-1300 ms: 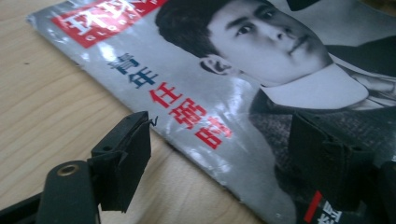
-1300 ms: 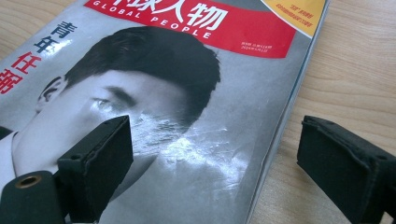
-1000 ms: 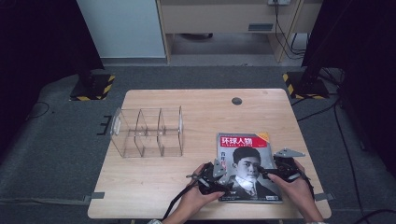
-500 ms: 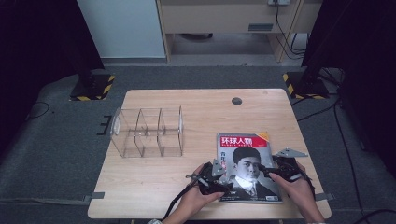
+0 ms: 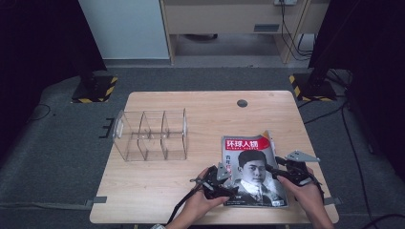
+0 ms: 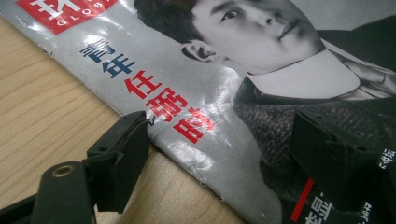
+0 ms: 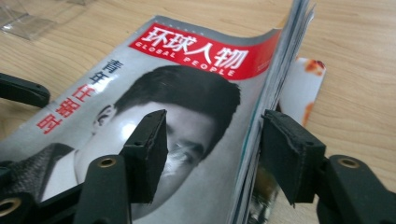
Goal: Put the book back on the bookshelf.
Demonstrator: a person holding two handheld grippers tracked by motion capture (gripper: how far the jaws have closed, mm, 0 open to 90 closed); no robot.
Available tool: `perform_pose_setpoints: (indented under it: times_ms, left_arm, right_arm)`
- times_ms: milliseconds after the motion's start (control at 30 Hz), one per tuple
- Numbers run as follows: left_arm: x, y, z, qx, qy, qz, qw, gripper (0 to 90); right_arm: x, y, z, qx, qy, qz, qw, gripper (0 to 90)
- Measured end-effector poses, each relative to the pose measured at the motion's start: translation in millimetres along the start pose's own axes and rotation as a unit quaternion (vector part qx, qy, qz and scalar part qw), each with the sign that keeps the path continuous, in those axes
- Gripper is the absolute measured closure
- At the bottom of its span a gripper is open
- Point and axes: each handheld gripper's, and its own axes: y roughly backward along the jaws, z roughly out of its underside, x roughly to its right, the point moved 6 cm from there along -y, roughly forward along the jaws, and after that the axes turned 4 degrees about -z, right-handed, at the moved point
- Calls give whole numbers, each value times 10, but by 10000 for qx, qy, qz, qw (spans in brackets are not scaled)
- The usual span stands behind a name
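both hands (image 5: 200,204) low, left gripper (image 5: 217,179) and right gripper (image 5: 282,171) fingers parted astride magazine (image 5: 253,164) edges.

A light wooden table (image 5: 191,186) stands on grey carpet. On its left half sits a clear plastic organizer (image 5: 150,136) with three open compartments. A magazine (image 5: 252,169) with a red title band and a portrait cover lies on the right near side, its right edge lifted off the wood. A small dark round spot (image 5: 242,103), perhaps a hole, marks the far side.
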Motion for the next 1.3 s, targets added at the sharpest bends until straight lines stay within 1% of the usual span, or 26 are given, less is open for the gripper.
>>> perform_pose_setpoints:
  times_ms: [167,300,433,500,633,833,1000,1100,1133,1233,1300]
  left_arm:
    - [0,-1,0,1,2,-4,10000,191]
    - [0,-1,0,1,1,-4,10000,191]
    - [0,-1,0,2,2,-6,10000,190]
    - [0,-1,-1,1,4,-8,10000,190]
    - [0,-2,-1,0,7,-9,10000,190]
    - [0,-2,-1,0,6,-11,10000,189]
    - [0,-2,-1,-1,7,-11,10000,189]
    - [0,-1,-1,-1,7,-12,10000,190]
    - [0,-2,-1,-1,9,-12,10000,189]
    - [0,-2,-1,-1,9,-11,10000,189]
    - [0,-2,-1,-1,8,-12,10000,189]
  right_arm:
    - [-55,11,-38,95,102,-111,9998,452]
    - [-76,-11,-21,29,154,-139,9998,449]
    - [-71,-33,7,-28,166,-122,9998,409]
    - [-73,-37,11,-14,221,-126,9997,407]
    - [-93,-21,-15,63,232,-199,9995,424]
    - [-108,-8,-38,93,247,-185,9995,447]
    - [-123,-5,-51,55,259,-117,9996,459]
    - [-123,6,-60,63,301,-94,9995,489]
    - [-125,12,-57,49,273,-84,9996,498]
    - [-110,23,-51,22,285,-54,9996,524]
    - [-104,36,-42,-25,241,-47,9997,545]
